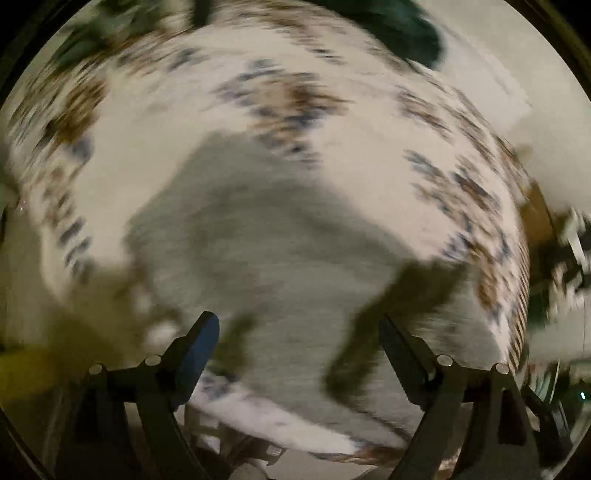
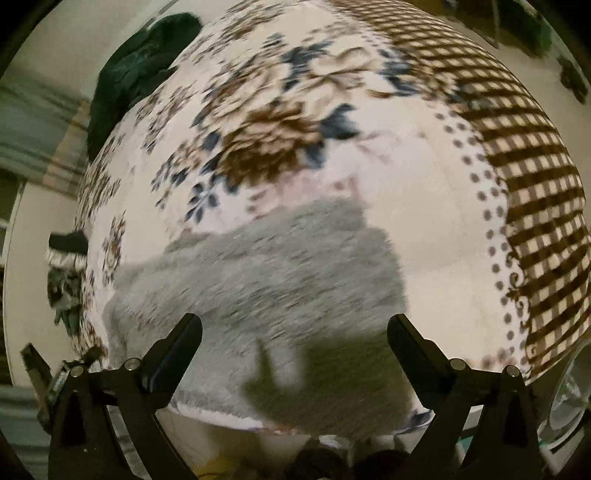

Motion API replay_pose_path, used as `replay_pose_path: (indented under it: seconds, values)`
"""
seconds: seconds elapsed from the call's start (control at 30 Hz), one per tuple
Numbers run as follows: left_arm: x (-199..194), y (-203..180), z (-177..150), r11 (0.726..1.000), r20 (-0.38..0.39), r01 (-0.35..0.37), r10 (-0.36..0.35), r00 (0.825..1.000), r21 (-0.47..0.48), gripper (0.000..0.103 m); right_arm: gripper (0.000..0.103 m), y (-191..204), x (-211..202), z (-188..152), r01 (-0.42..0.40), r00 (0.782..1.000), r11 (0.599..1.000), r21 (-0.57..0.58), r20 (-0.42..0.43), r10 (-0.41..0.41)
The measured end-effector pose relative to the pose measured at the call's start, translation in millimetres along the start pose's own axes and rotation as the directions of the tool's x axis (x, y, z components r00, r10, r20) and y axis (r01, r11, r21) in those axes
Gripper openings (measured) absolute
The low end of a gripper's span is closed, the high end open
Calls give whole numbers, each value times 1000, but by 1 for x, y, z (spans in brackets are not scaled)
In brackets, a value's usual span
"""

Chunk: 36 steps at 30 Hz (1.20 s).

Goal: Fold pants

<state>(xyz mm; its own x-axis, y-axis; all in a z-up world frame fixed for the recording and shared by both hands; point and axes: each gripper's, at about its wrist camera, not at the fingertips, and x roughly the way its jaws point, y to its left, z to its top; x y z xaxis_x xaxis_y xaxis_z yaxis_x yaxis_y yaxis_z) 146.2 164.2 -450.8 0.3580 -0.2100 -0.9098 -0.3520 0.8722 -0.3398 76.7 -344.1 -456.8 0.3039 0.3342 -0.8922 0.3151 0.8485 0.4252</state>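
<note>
Floral blanket (image 2: 280, 140); checked border (image 2: 535, 192) right view only.

From where the left gripper looks, nearly everything is smeared by motion: the flowers on the blanket (image 1: 280, 99) run into streaks, and the outline of the grey pants (image 1: 258, 251) lying on it is soft, so no seam or waistband can be made out. A dark green heap (image 1: 402, 33) beyond the far edge of the blanket is cut off by the picture's top, and what it is stays unclear. Right of the blanket, a dark-and-white jumble (image 1: 569, 258) is too blurred to name.

In the right wrist view the near part of the pants (image 2: 266, 280) is fuzzy too, their near edge hidden behind the gripper frame. Left of the blanket (image 2: 424, 229), small dark items (image 2: 66, 240) are too small to tell.
</note>
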Motion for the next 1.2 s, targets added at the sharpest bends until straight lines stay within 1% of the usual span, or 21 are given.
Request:
replay_pose_path:
  seconds: [0.03,0.07,0.1,0.17,0.2,0.27,0.3,0.33,0.43,0.53,0.67,0.73,0.77,0.8,0.83,0.87,0.93,0.97,1.07,1.1,1.2]
  values:
    - [5,19,1,998,-12,-17,16,1000,-56,88,102,14,7,1,-19,999,999,-31,-31,18]
    - [6,30,2,996,-12,-20,19,1000,-82,88,101,24,11,1,-27,999,998,-52,-49,24]
    - [9,44,4,993,-5,-21,20,1000,-114,88,101,43,22,4,-38,997,995,-88,-70,32]
    - [12,58,8,990,7,-26,27,1000,-141,88,94,68,41,10,-51,996,990,-133,-84,40]
    - [16,67,10,987,17,-24,27,999,-160,88,94,78,52,13,-45,995,988,-148,-91,32]
    - [22,78,14,981,25,-19,24,999,-193,88,94,91,86,21,-4,991,986,-166,-130,-18]
    - [28,88,16,975,24,-12,18,1000,-224,88,94,95,107,25,30,983,986,-163,-176,-59]
    - [33,95,17,969,23,-8,14,1000,-246,88,94,96,118,26,45,977,988,-145,-201,-74]
    - [49,120,21,944,24,22,-15,1000,-328,88,94,99,119,26,28,980,996,-89,-194,-45]
    - [62,131,24,931,41,46,-33,999,-361,88,94,99,112,18,30,982,996,-82,-183,-45]
    - [70,128,38,935,108,109,-77,991,-337,87,94,91,108,7,30,983,998,-55,-179,-40]
    - [75,123,47,943,129,120,-83,988,-310,87,94,88,104,5,47,985,997,-59,-163,-56]
    - [77,120,51,947,140,130,-92,986,-295,83,94,86,103,4,56,986,997,-57,-156,-64]
    - [79,117,54,950,156,141,-100,983,-278,76,94,83,102,4,62,986,997,-55,-154,-69]
    - [80,115,57,954,167,147,-106,980,-262,53,94,78,100,4,65,985,997,-46,-154,-72]
    - [82,112,60,957,170,154,-114,979,-246,36,94,74,100,4,65,986,997,-37,-152,-70]
    - [75,104,62,962,204,173,-130,970,-212,23,94,66,97,3,66,986,998,-20,-150,-68]
    - [66,97,62,966,229,179,-134,964,-188,20,94,63,97,4,66,987,998,-16,-149,-68]
    - [29,77,58,970,307,213,-168,937,-119,18,94,53,89,5,47,990,999,-7,-133,-47]
    - [7,62,54,973,339,221,-184,922,-72,18,94,49,84,5,38,992,999,-7,-122,-39]
    - [-40,20,43,967,392,251,-246,887,40,18,94,37,70,6,17,995,1000,4,-103,-17]
